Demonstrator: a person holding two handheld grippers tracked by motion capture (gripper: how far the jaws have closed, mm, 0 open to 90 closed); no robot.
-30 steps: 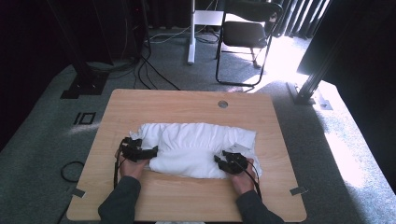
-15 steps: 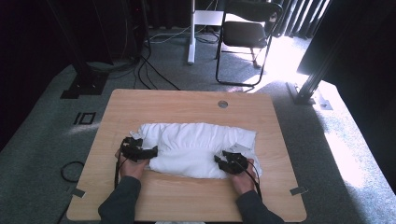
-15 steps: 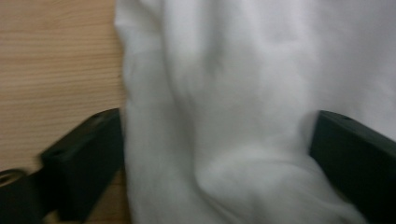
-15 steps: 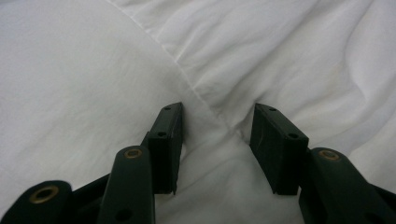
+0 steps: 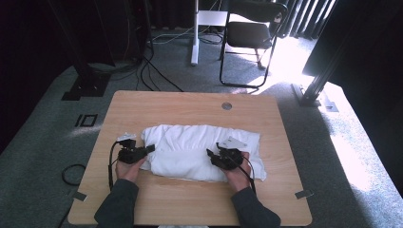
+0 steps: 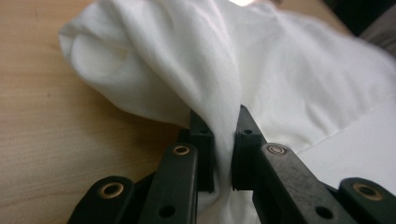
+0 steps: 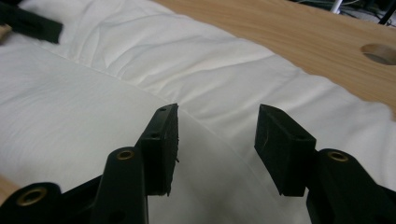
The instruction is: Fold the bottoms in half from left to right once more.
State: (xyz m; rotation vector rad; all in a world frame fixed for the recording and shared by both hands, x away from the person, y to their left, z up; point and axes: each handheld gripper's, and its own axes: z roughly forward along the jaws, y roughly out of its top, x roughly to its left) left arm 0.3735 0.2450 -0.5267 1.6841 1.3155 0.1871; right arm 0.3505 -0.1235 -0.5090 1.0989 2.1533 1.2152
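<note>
White cloth (image 5: 199,149) lies mid-tabletop (image 5: 190,104). Left claw (image 6: 223,140) pinches its left edge fold; right claw (image 7: 215,140) hovers wide open, empty. Seat it on fabric before lifting.

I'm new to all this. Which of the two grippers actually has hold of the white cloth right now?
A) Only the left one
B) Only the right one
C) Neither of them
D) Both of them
A: the left gripper has a fold of the white cloth pinched between its closed jaws, while the right gripper hangs over the cloth with its jaws spread and nothing between them.
</note>
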